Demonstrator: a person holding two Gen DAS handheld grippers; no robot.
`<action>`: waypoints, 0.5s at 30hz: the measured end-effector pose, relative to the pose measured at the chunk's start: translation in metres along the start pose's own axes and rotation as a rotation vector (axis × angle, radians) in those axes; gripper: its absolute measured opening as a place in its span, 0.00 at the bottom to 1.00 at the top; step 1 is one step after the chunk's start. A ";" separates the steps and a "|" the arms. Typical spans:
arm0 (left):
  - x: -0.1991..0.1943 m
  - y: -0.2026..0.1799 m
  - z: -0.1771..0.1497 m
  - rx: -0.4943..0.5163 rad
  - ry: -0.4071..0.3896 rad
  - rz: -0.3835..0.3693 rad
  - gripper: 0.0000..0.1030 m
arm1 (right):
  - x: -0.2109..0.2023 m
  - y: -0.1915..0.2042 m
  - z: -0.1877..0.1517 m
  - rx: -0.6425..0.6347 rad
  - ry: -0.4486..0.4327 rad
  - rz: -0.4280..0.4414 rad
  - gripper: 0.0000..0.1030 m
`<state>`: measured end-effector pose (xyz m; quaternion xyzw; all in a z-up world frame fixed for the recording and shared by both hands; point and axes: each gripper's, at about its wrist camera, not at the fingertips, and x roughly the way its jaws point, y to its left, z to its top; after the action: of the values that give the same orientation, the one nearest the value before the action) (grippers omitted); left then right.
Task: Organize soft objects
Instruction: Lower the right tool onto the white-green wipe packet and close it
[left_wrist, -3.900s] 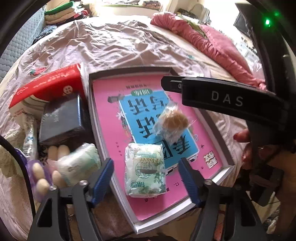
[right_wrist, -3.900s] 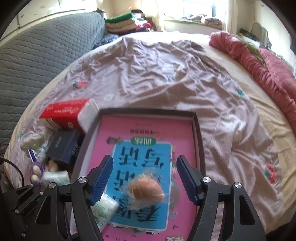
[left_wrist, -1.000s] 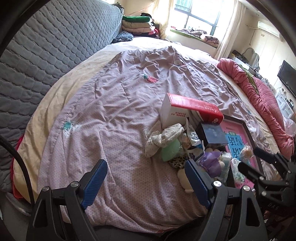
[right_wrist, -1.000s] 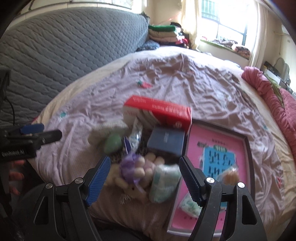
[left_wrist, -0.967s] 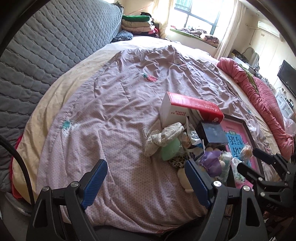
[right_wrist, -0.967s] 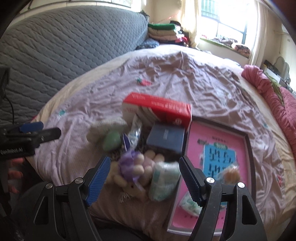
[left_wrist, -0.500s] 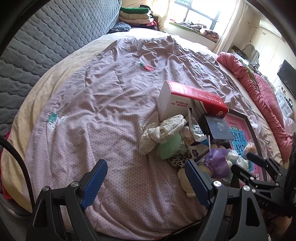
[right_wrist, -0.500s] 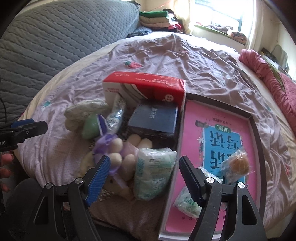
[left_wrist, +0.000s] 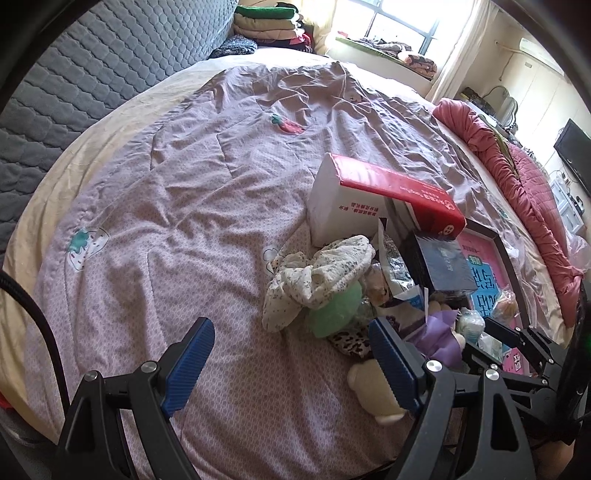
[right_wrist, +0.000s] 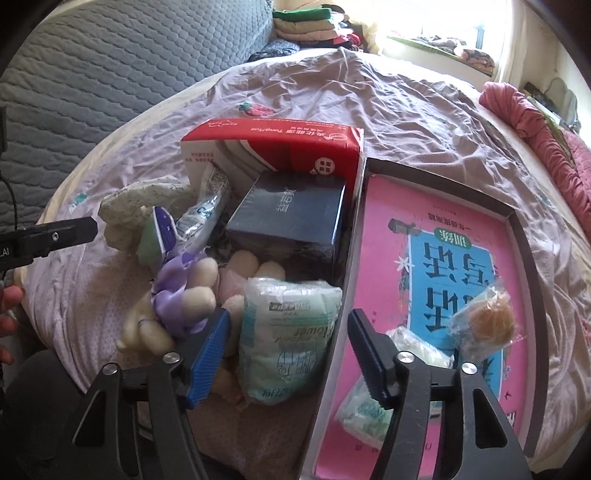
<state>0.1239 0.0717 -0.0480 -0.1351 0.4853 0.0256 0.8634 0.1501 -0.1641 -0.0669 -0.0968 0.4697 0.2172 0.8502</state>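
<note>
A pile of soft things lies on the bed: a white tissue pack (right_wrist: 284, 336), a plush toy with a purple bow (right_wrist: 177, 295), a floral cloth (left_wrist: 317, 273) and a green ball (left_wrist: 334, 314). My right gripper (right_wrist: 288, 350) is open, its jaws around the tissue pack's near end. A pink-lined tray (right_wrist: 528, 266) at right holds a wrapped bun (right_wrist: 487, 321) and another tissue pack (right_wrist: 369, 410). My left gripper (left_wrist: 291, 354) is open and empty above the quilt, left of the pile.
A red-and-white tissue box (right_wrist: 273, 147) and a dark blue box (right_wrist: 291, 218) stand behind the pile. The mauve quilt (left_wrist: 184, 192) spreads left and back. A pink duvet (left_wrist: 517, 173) lies at far right, a grey padded headboard (left_wrist: 92, 66) at left.
The right gripper has come down and closer, its jaws now flank the white tissue pack. The left gripper has edged nearer the pile. Both stay open.
</note>
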 end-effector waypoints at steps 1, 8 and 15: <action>0.002 0.000 0.001 -0.001 0.001 0.001 0.83 | 0.002 0.000 0.002 -0.008 0.002 0.003 0.57; 0.015 -0.002 0.010 0.009 0.002 0.010 0.83 | 0.017 0.001 0.013 -0.014 0.034 0.026 0.46; 0.030 -0.004 0.020 0.008 0.000 0.011 0.83 | 0.030 -0.003 0.016 0.024 0.051 0.054 0.36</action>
<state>0.1569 0.0704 -0.0629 -0.1290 0.4862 0.0284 0.8638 0.1774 -0.1530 -0.0839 -0.0795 0.4961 0.2321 0.8329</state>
